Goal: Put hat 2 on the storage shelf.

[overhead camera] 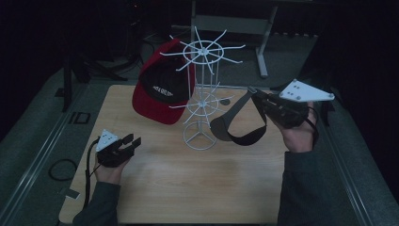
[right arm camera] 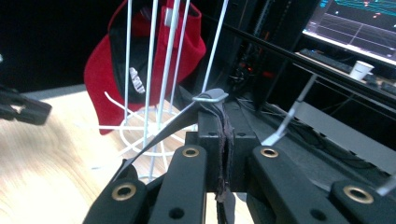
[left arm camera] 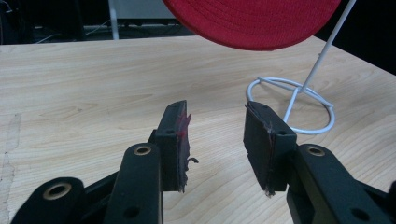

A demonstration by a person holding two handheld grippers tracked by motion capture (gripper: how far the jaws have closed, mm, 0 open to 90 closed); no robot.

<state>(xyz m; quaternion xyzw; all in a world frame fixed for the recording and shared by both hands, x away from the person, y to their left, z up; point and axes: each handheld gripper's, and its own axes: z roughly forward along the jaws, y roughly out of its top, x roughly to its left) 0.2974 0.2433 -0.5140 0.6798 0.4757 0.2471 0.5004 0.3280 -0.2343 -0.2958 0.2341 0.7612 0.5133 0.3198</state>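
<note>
The dark visor (overhead camera: pixel 235 127) hangs in the air just right of the white wire rack (overhead camera: pixel 202 94), its band pinched flat in the right gripper (overhead camera: pixel 256 96), whose jaws are pressed fully together on it. In the right gripper view the band (right arm camera: pixel 223 140) runs up between the pads, close to the rack's upright wires. One visor, one red cap (overhead camera: pixel 162 92), one rack, two grippers. The cap hangs on the rack's left side, its brim low over the table (overhead camera: pixel 188 188). The rack's arms stick out all round, and its ring base stands near the table's middle. The left gripper (overhead camera: pixel 131 141) sits low at the table's left, jaws well apart with nothing between them. The near half of the table is bare wood; its right edge lies close under the right hand.
</note>
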